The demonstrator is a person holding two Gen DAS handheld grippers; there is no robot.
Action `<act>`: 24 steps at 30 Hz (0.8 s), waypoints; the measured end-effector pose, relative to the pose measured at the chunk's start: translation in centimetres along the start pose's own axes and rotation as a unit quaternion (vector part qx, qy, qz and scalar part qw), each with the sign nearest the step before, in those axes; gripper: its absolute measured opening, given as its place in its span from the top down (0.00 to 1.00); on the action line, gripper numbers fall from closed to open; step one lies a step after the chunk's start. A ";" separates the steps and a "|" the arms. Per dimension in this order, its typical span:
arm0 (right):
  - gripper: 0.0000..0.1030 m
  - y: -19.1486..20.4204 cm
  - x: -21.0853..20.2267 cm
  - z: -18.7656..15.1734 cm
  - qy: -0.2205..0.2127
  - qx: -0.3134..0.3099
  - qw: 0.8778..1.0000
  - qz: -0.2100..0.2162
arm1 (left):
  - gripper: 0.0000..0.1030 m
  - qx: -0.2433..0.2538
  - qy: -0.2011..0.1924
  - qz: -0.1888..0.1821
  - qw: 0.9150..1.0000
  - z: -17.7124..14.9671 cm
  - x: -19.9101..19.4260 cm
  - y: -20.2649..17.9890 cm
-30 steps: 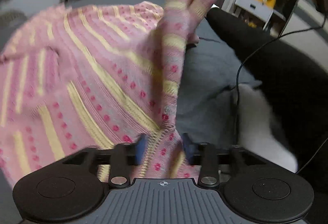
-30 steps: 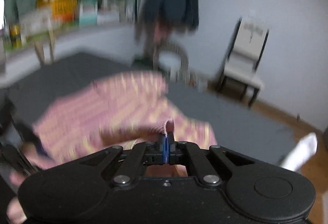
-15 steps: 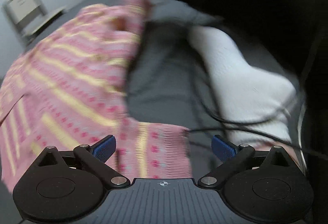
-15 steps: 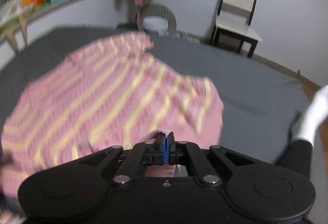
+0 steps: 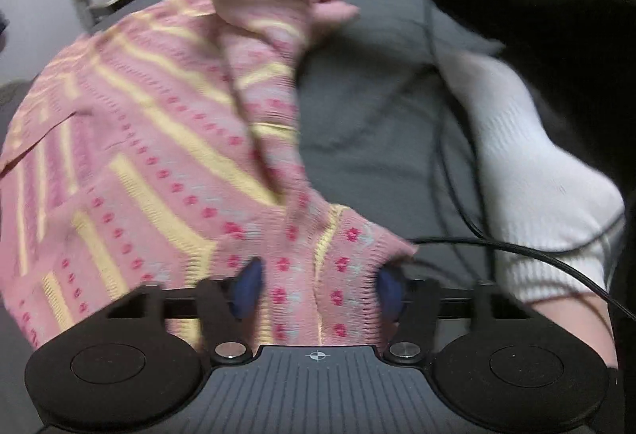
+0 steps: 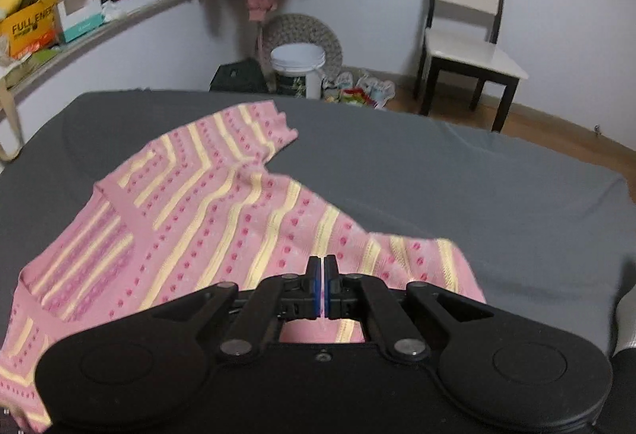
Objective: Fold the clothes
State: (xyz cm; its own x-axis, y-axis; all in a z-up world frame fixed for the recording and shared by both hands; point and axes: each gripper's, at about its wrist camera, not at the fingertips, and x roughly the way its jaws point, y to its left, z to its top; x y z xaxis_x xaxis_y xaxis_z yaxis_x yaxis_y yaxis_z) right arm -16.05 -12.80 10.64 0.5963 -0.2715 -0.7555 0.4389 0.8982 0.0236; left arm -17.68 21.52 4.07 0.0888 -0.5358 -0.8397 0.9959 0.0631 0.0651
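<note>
Dark grey bed sheet (image 6: 437, 171) carries everything; the pink knit sweater with yellow stripes and red dots (image 6: 206, 203) lies spread on it, mostly flat in the right wrist view, one sleeve angled toward the far edge. In the left wrist view a fold of it is bunched and draped across the body, blurred, so likely mid-fold. Left gripper (image 5: 318, 289) has its jaws apart with the ribbed hem between the blue pads (image 5: 247, 287); looks like it's bracketing the edge, not clamped. Right gripper (image 6: 325, 285) is pinched fully closed on a thin bit of sweater edge, presumably to carry that side. White-socked foot (image 5: 532, 171) and black cable (image 5: 516, 247) sit just beside the hem.
</note>
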 end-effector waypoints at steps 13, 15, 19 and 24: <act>0.38 -0.4 0.0 -8.9 0.087 -0.009 0.996 0.023 | 0.80 -0.284 -0.107 0.012 0.953 -1.8 -2.9 9.4; 0.38 -1.8 1.1 -9.1 0.091 0.026 0.996 0.003 | 0.80 -0.341 -0.119 0.013 0.932 -3.0 -3.2 11.1; 0.38 -3.9 0.9 -9.9 0.103 0.111 0.988 0.028 | 0.91 -0.433 -0.150 0.019 0.889 -5.9 -3.8 13.9; 0.41 -0.8 -0.4 -11.6 0.132 -0.014 0.990 0.057 | 0.92 -0.499 -0.185 0.008 0.846 -8.5 -4.1 16.8</act>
State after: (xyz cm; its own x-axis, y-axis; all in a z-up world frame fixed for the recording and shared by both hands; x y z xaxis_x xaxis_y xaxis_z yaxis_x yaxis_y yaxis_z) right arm -24.40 -9.37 3.33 0.4421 -0.0720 -0.8941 0.3583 0.9280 0.1024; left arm -1.49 31.97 4.03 0.2854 -0.7441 -0.6041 0.4995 0.6534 -0.5688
